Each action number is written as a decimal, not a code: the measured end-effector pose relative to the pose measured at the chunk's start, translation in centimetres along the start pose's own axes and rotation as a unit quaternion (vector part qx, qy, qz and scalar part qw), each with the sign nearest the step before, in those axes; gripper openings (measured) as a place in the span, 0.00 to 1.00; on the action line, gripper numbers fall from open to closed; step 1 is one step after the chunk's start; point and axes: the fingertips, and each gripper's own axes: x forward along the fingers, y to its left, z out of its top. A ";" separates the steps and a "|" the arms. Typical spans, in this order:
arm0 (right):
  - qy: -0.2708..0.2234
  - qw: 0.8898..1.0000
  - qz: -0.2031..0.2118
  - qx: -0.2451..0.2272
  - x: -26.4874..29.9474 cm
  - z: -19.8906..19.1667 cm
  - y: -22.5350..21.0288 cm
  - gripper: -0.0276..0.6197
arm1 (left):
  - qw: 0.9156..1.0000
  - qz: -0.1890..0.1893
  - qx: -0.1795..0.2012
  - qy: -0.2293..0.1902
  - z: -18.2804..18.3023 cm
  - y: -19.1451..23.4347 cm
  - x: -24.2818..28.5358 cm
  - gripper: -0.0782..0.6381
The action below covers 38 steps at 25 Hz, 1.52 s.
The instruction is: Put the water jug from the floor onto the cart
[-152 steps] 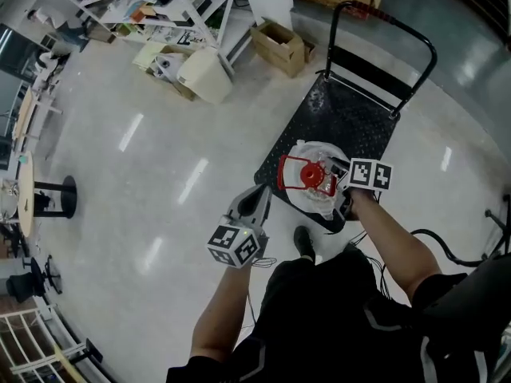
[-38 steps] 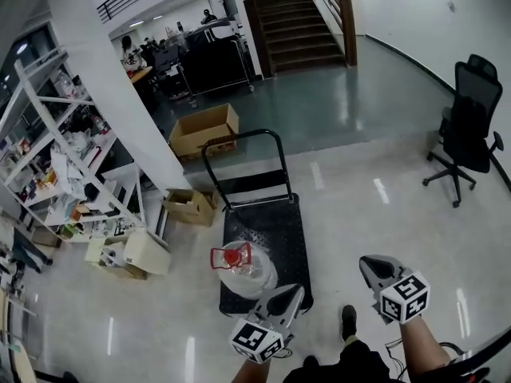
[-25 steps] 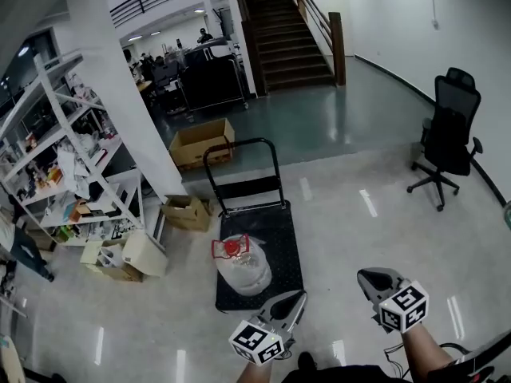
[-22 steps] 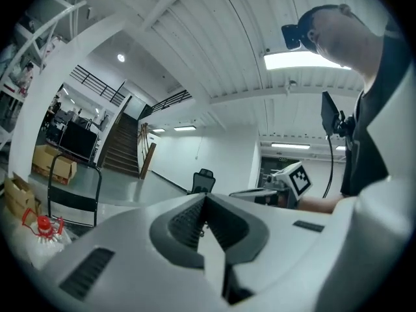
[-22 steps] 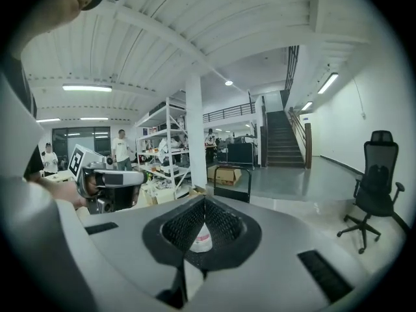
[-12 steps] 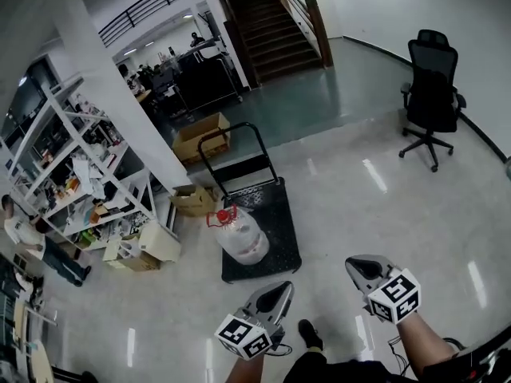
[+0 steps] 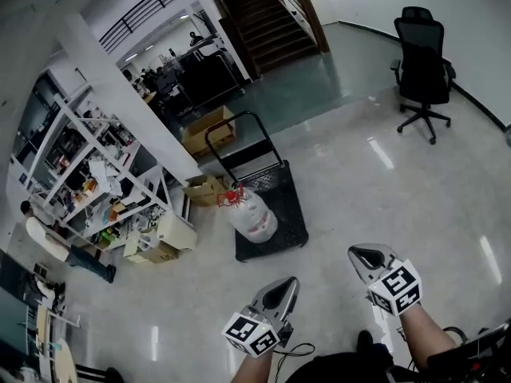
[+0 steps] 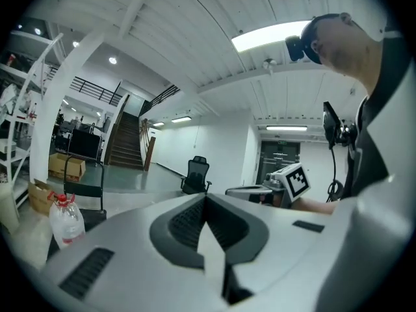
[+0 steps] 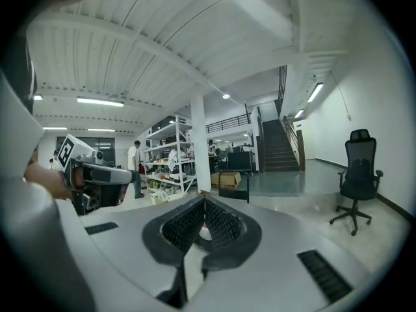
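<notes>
You are holding the left claw (image 7: 286,284) and the right claw (image 7: 363,254) side by side, low in the head view and well apart from the cart (image 7: 289,202). Both are pointing out over the glossy floor (image 7: 399,190). Each claw is showing its jaws pressed together with nothing between them. The water jug (image 7: 254,218), clear with a red cap, is sitting on the cart's black platform, below its upright handle. A black office chair (image 7: 423,54) is standing far off to the right, and a cluttered shelving rack (image 7: 96,182) is standing to the left.
</notes>
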 end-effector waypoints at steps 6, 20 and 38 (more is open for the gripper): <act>-0.011 1.000 -0.016 -0.019 -2.9 -1.0 7.7 0.05 | 0.999 -0.008 0.029 -0.011 -2.0 -2.8 -7.7 0.10; -0.009 0.997 -0.079 0.018 -11.3 -2.7 28.1 0.05 | 0.999 -0.038 0.018 -0.028 -6.2 -5.8 -28.8 0.10; -0.009 0.996 -0.083 0.029 -17.8 -2.3 28.3 0.05 | 0.997 -0.034 0.049 -0.044 -4.5 -12.3 -30.0 0.10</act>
